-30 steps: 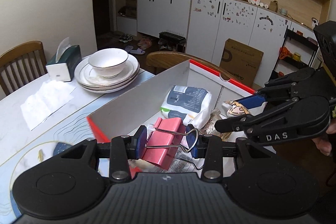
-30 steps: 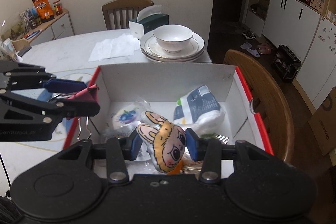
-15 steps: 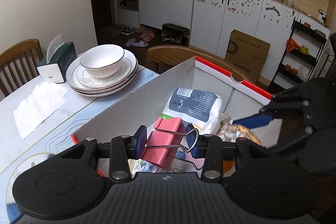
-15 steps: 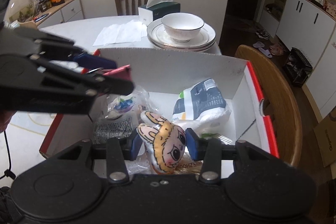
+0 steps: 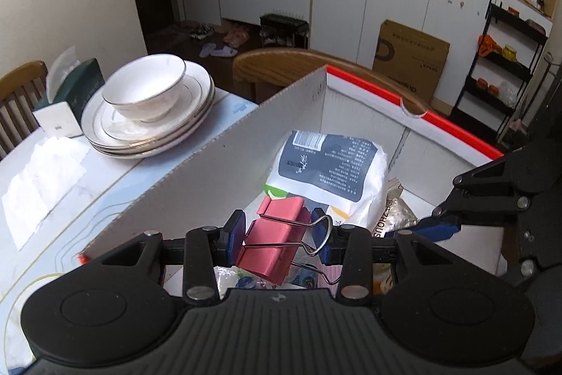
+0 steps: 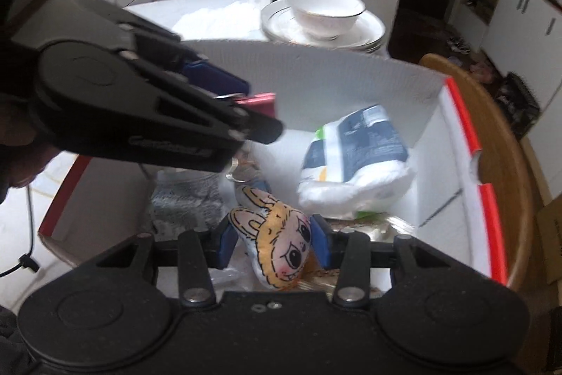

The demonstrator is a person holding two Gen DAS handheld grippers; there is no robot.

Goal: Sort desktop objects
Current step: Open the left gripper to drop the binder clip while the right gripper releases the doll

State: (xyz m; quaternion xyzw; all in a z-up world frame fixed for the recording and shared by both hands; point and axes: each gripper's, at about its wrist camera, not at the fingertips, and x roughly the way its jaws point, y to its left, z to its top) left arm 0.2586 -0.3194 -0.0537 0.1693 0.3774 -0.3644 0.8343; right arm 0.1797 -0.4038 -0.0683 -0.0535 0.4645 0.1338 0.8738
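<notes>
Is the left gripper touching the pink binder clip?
Touching. The left wrist view shows the left gripper closed on the pink binder clip, blue pads pressed against both sides, above the box.

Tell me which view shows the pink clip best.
The left wrist view: the clip sits sharp and whole between the left tongs. The right wrist view shows only a blurred pink corner behind those tongs.
</notes>
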